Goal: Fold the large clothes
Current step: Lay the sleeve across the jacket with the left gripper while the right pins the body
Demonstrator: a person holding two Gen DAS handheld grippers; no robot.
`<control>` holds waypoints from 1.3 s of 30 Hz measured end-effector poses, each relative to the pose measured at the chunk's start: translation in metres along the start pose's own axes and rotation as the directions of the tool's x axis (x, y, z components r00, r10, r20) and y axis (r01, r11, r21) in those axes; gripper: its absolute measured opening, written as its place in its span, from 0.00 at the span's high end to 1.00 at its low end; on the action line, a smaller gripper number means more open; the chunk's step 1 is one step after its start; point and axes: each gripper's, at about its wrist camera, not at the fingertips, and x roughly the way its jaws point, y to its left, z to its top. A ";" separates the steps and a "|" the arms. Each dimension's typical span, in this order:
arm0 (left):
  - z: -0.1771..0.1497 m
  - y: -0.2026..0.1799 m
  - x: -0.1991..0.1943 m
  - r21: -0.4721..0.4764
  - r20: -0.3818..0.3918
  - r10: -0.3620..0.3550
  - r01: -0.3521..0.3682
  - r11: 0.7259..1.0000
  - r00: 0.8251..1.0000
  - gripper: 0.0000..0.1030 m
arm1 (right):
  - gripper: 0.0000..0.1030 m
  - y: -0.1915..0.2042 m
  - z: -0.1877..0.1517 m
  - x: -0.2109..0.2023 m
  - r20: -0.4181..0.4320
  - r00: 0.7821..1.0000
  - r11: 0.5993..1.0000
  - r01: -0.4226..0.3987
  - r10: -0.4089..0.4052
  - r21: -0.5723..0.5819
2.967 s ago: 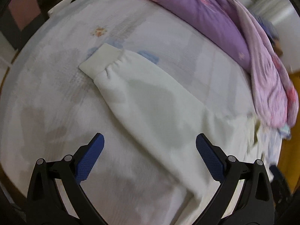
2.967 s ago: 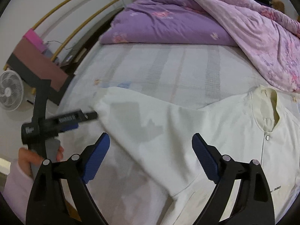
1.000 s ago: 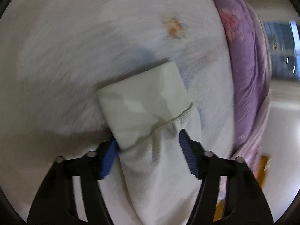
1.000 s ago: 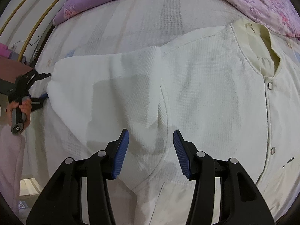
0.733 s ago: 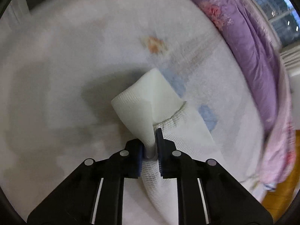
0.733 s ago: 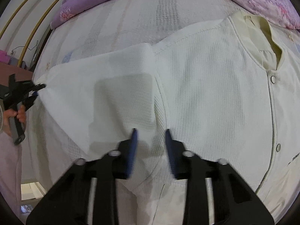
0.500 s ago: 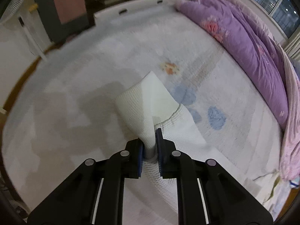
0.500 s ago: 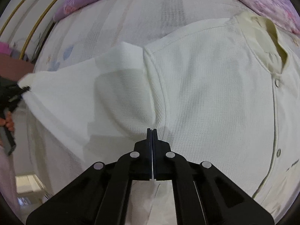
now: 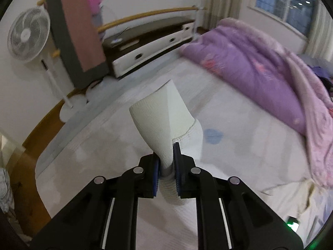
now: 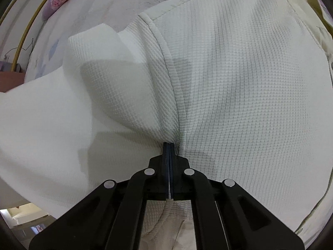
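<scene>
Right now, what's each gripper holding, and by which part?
Left gripper: shut on the white jacket's sleeve, just behind the ribbed cuff. Right gripper: shut on the white jacket at the armpit, where sleeve meets body.

The left gripper (image 9: 166,162) is matte black plastic with two angular arms, round silver screw heads at the joints, thin white stripes along the arms and blue ribbed pads (image 9: 177,166). The right gripper (image 10: 169,156) has the same black arms, silver screws and blue pads.
</scene>
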 end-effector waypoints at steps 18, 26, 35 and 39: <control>-0.089 -0.274 -0.140 0.315 -0.008 -0.261 0.250 0.916 0.965 0.89 | 1.00 -0.060 0.012 -0.043 0.036 0.929 0.913 -0.369 0.368 0.173; -0.159 -0.384 -0.144 0.451 -0.080 -0.317 0.318 0.834 0.945 0.89 | 1.00 -0.199 -0.005 -0.158 0.265 0.899 0.882 -0.411 0.349 0.230; -0.251 -0.475 -0.121 0.572 -0.178 -0.304 0.350 0.742 0.936 0.89 | 1.00 -0.341 -0.050 -0.209 0.366 0.909 0.851 -0.346 0.200 0.395; -0.295 -0.501 -0.100 0.584 -0.249 -0.283 0.377 0.719 0.926 0.89 | 0.99 -0.380 -0.066 -0.221 0.379 0.912 0.831 -0.330 0.158 0.448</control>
